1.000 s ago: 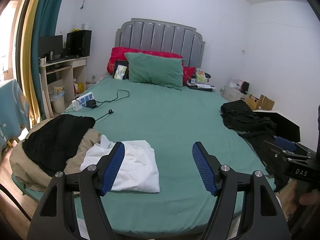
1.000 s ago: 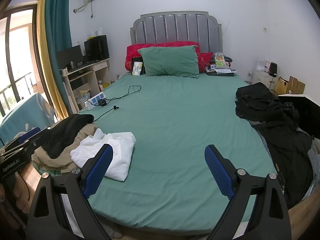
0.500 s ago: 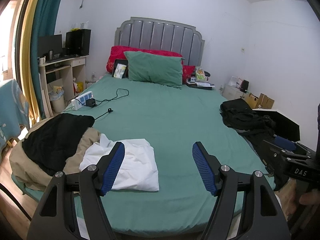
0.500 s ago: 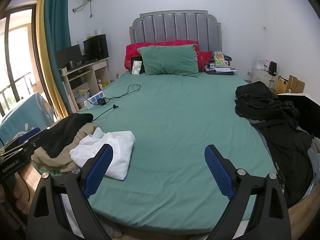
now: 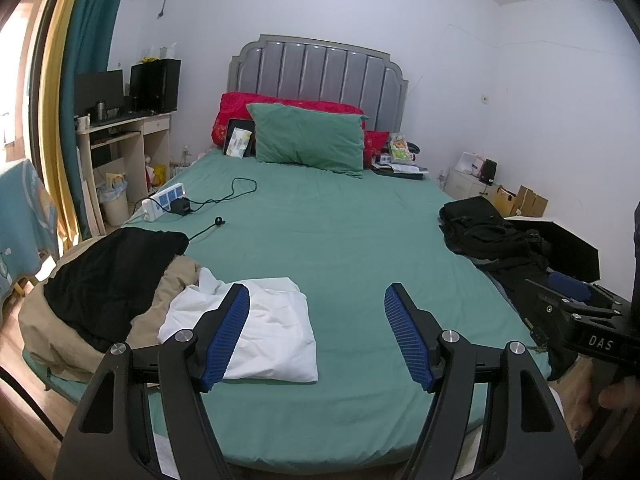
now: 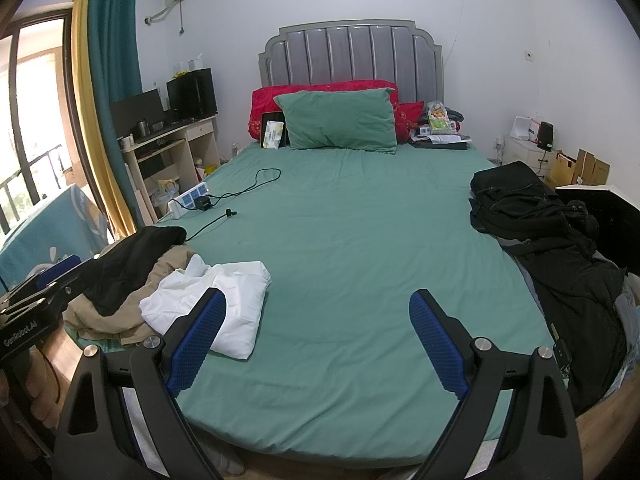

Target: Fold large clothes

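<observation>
Several garments wait for us on the bed (image 6: 360, 248): a white shirt (image 5: 264, 332) lies folded flat near the foot edge on the left, touching a heap where a black garment (image 5: 108, 276) sits on top of a tan one (image 5: 60, 332), and a dark jacket (image 6: 576, 292) sprawls along the right edge below a black backpack (image 6: 512, 196). We judge all of it soft and limp, light enough to lift but sure to sag and bunch, so a single pinch in the middle would only drag a lump. We would take the jacket or the black garment at two spread points, shoulders or hem corners, one with each tool, and pull it onto the bare green sheet in the middle. The jacket looks bulkier and perhaps slick, so we would bite deep into a seam or collar. Our left gripper (image 5: 316, 320) hangs above the foot of the bed, jaws wide and holding nothing; our right gripper (image 6: 318, 324) is the same, jaws wide and empty. Farther off, a power strip (image 6: 188, 200) with its cable lies on the left side of the sheet, and pillows (image 6: 340, 124) lean on the headboard
</observation>
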Demonstrator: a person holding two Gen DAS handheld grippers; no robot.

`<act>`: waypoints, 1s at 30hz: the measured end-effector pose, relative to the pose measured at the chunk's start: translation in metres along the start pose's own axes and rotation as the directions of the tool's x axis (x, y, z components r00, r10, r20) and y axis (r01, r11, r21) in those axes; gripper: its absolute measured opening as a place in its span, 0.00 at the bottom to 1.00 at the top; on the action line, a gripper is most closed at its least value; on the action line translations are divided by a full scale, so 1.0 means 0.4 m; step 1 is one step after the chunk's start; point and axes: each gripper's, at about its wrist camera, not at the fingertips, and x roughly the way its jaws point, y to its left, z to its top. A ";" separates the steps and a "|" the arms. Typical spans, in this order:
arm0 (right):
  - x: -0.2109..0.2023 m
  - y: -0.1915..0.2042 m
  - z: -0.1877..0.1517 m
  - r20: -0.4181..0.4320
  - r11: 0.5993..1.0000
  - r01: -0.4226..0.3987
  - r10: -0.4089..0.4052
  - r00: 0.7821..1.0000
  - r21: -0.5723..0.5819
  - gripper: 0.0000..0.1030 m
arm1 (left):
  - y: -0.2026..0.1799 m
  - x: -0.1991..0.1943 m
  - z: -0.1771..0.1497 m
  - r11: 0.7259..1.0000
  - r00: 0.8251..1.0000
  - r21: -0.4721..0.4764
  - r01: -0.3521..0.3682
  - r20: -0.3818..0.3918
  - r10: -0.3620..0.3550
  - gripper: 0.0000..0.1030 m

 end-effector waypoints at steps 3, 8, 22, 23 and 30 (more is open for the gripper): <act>-0.001 -0.001 -0.002 0.000 1.000 0.002 -0.002 1.000 0.001 0.90 | -0.002 0.001 -0.002 1.000 1.000 0.004 0.001 -0.003 -0.001 0.71; 0.000 0.001 -0.005 -0.002 1.000 0.007 -0.007 1.000 0.002 0.90 | -0.002 0.001 -0.005 1.000 1.000 0.008 0.006 -0.003 -0.006 0.71; 0.004 0.006 -0.008 -0.006 1.000 0.007 -0.007 1.000 -0.001 0.90 | 0.007 0.010 -0.006 1.000 1.000 0.002 0.030 -0.007 -0.030 0.71; 0.007 0.005 -0.009 -0.009 1.000 0.008 -0.008 1.000 0.000 0.90 | 0.008 0.014 -0.008 1.000 0.999 0.003 0.031 -0.011 -0.031 0.71; 0.054 0.002 -0.015 -0.049 1.000 0.013 -0.013 0.999 0.000 0.90 | 0.035 0.071 -0.014 1.000 0.998 0.009 0.024 -0.053 -0.023 0.71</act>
